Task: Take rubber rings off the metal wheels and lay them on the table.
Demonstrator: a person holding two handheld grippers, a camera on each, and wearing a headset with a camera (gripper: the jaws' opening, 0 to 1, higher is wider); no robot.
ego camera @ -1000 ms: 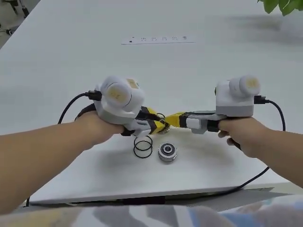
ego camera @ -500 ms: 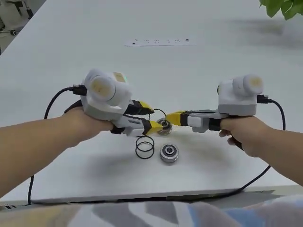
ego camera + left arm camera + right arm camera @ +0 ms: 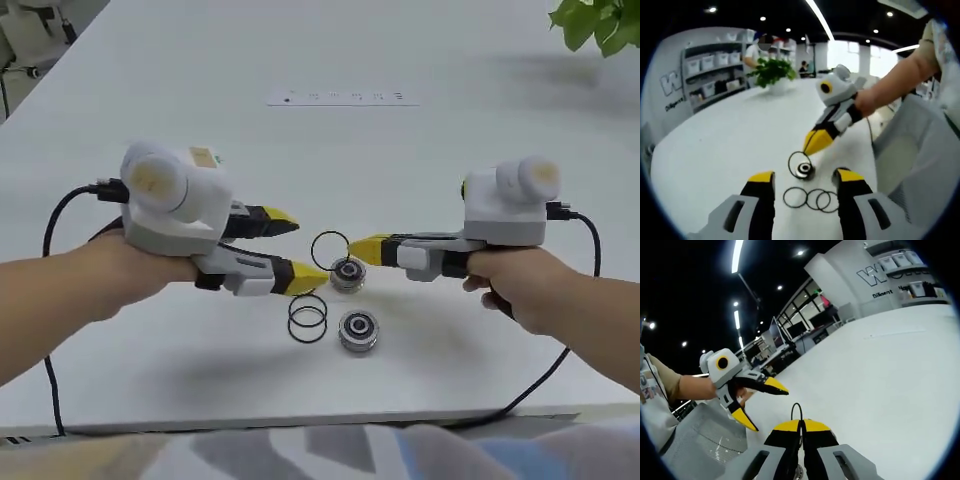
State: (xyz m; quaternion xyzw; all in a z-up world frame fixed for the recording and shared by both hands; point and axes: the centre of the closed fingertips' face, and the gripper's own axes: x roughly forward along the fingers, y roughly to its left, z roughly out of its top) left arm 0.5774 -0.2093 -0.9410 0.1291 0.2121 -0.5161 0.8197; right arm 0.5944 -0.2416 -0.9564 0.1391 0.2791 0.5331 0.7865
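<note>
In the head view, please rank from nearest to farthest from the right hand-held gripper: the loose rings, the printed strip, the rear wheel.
1. Rear wheel, right by its tip.
2. Loose rings, lying nearer the front edge.
3. Printed strip, far away at the back.

White table (image 3: 200, 60), 2 metal wheels (image 3: 348, 273) near front edge, one behind the other, nearer one (image 3: 358, 329) just in front. Black rubber rings (image 3: 307, 318) lie overlapping, just left of nearer wheel. Printed strip (image 3: 343, 97) flat twd far side; plant (image 3: 598, 20) at far right corner; cables (image 3: 47, 235) trail off front edge
</note>
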